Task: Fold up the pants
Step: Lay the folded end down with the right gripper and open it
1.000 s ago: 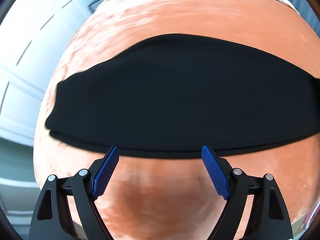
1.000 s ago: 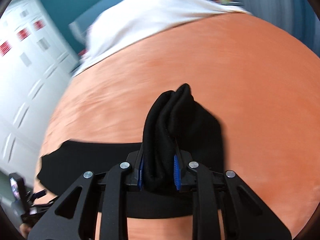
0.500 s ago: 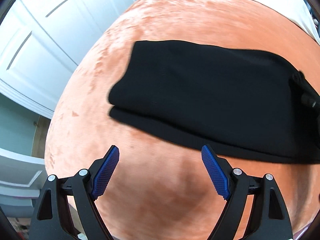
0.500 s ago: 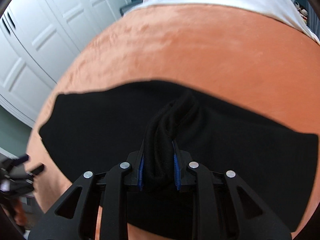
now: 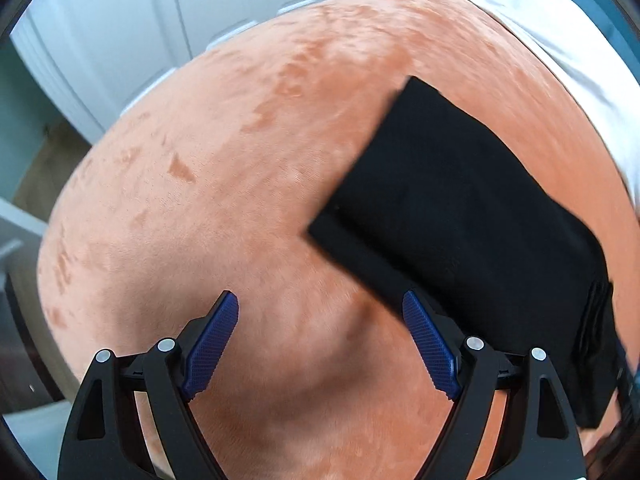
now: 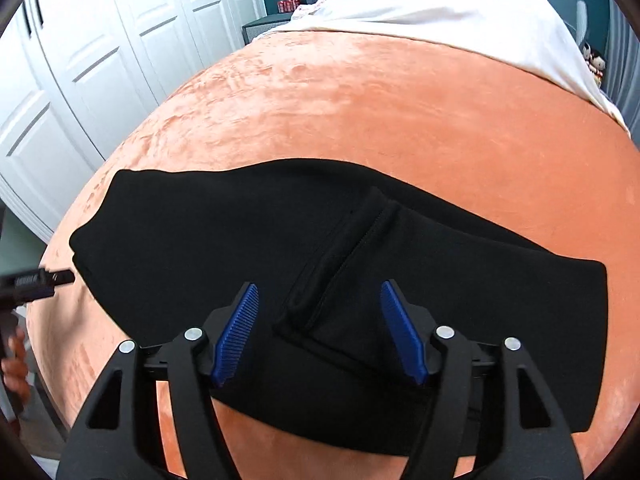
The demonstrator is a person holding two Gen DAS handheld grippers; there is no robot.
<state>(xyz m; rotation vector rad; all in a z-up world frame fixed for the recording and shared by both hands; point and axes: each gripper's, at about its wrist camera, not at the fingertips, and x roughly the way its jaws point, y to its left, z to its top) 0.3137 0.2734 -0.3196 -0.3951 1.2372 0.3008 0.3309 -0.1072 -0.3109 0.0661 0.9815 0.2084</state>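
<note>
The black pants lie folded across the orange blanket. Their folded-over end rests flat on the lower layer, right below my right gripper. Its jaws are opening, and the blue pads stand clear of the cloth on both sides. In the left wrist view the pants run diagonally at the right. My left gripper is open over bare blanket, with its right pad just beside the pants' near edge. The left gripper's tip also shows at the right wrist view's left edge.
White wardrobe doors stand along the bed's left side, with floor beside the bed's edge. A white sheet covers the far end of the bed. A hand shows at the lower left.
My right gripper carried the pants' end over the lower layer, laid it down and let go. My left gripper moved off to the left and rolled, so the pants now sit at its right.
</note>
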